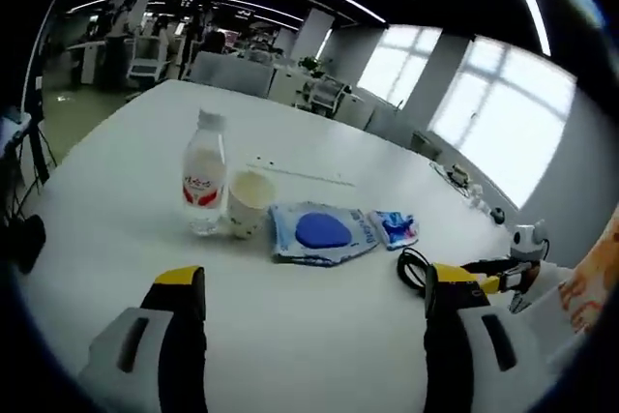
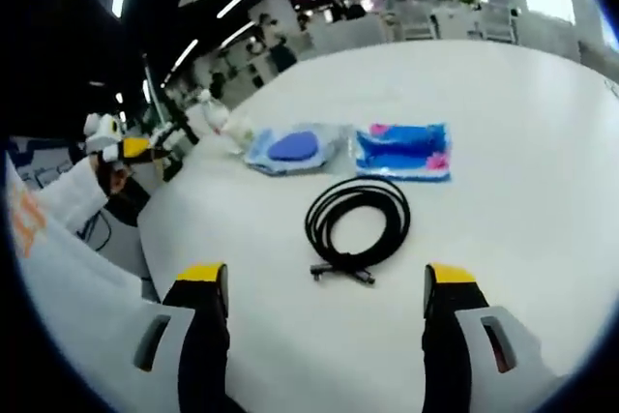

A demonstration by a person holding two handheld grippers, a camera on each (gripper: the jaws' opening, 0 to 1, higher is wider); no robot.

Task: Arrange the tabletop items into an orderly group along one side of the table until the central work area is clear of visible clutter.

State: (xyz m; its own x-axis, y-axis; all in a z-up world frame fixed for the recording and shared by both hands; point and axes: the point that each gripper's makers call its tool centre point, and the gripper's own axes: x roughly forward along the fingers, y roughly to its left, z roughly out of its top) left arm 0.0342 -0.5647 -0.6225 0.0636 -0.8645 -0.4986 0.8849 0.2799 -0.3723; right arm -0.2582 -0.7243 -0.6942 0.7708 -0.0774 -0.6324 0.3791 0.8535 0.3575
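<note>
Lying on the white tabletop (image 2: 542, 142) is a black cable (image 2: 358, 222) wound in a loop, just in front of the right gripper (image 2: 327, 282), whose jaws are wide apart and hold nothing. Past the cable lie two packets side by side: a blue and pink packet (image 2: 403, 152) on the right and a pale packet with a blue oval (image 2: 295, 147) on the left.

In the left gripper view, the left gripper (image 1: 314, 289) also has its jaws apart with nothing between them. Beyond it stand a water bottle (image 1: 205, 175) with a red label and a paper cup (image 1: 248, 202), touching each other. Right of the cup lie the same two packets. The other gripper comes in at the right edge.
</note>
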